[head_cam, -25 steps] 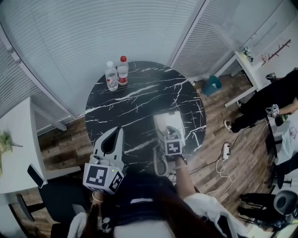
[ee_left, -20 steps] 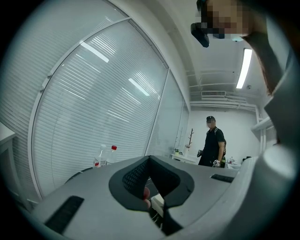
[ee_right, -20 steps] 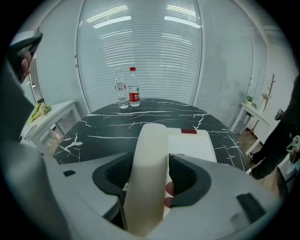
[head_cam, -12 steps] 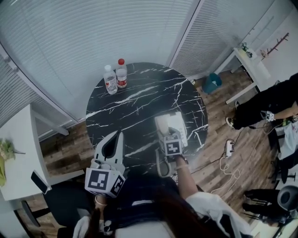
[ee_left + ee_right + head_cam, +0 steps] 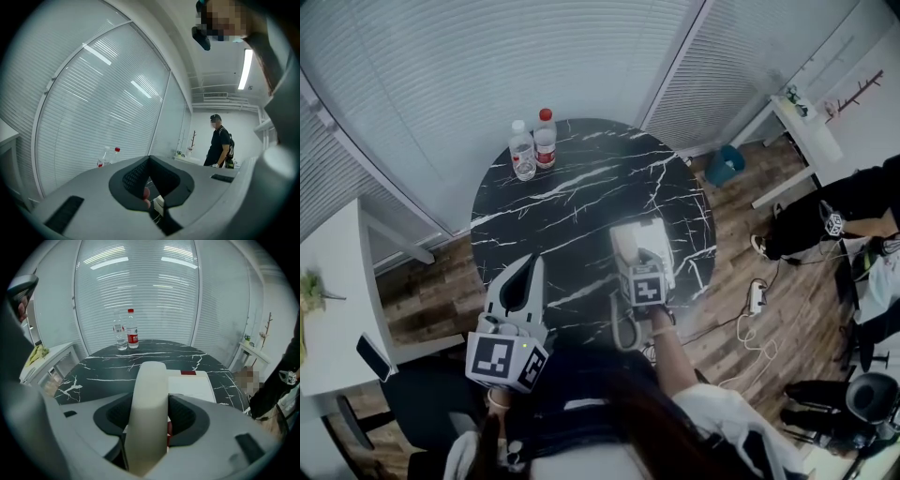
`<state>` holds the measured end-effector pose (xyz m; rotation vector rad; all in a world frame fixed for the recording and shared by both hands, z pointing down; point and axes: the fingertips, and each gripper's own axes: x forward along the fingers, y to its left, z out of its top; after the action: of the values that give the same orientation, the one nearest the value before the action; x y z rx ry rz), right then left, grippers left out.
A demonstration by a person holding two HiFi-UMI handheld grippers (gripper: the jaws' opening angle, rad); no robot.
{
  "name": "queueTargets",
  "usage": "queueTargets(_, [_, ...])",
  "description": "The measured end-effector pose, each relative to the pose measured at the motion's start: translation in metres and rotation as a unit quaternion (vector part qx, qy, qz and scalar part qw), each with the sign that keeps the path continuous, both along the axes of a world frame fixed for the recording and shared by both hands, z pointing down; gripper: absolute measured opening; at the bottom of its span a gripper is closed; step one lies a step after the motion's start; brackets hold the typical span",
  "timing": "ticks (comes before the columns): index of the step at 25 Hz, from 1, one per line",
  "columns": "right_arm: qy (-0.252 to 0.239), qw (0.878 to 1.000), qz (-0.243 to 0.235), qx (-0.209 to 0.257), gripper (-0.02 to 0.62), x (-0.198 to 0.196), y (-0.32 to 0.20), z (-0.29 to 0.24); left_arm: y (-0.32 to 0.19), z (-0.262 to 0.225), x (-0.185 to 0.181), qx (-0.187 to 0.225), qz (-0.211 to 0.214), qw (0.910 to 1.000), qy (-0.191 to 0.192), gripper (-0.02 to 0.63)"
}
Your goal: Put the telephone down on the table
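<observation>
A white telephone base (image 5: 643, 242) (image 5: 190, 386) stands on the round black marble table (image 5: 581, 197) near its front right edge. Its white handset (image 5: 149, 413) runs upright between the jaws of my right gripper (image 5: 640, 265) (image 5: 150, 420), just above the base. Those jaws have just been closing, and both pads now touch the handset's sides. My left gripper (image 5: 532, 265) (image 5: 149, 160) hovers over the table's front left edge, shut with nothing in it.
Two water bottles (image 5: 523, 151) (image 5: 547, 139) stand at the table's far left edge. A white desk (image 5: 328, 300) is at the left. On the wooden floor at the right lie a power strip with cables (image 5: 757, 300), beside a person in black (image 5: 844, 202).
Only the head view wobbles a little. Both grippers and the telephone stay where they were.
</observation>
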<state>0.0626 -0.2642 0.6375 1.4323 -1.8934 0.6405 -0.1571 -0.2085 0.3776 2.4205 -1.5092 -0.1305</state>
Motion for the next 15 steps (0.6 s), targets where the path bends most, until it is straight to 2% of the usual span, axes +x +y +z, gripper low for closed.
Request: queueTargets(15, [-0.021,0.999,-0.04,0.013,0.233,-0.032,0.007,-0.02,0.023,-0.006,-0.015,0.012,-0.031,0.9995,0.001,0.011])
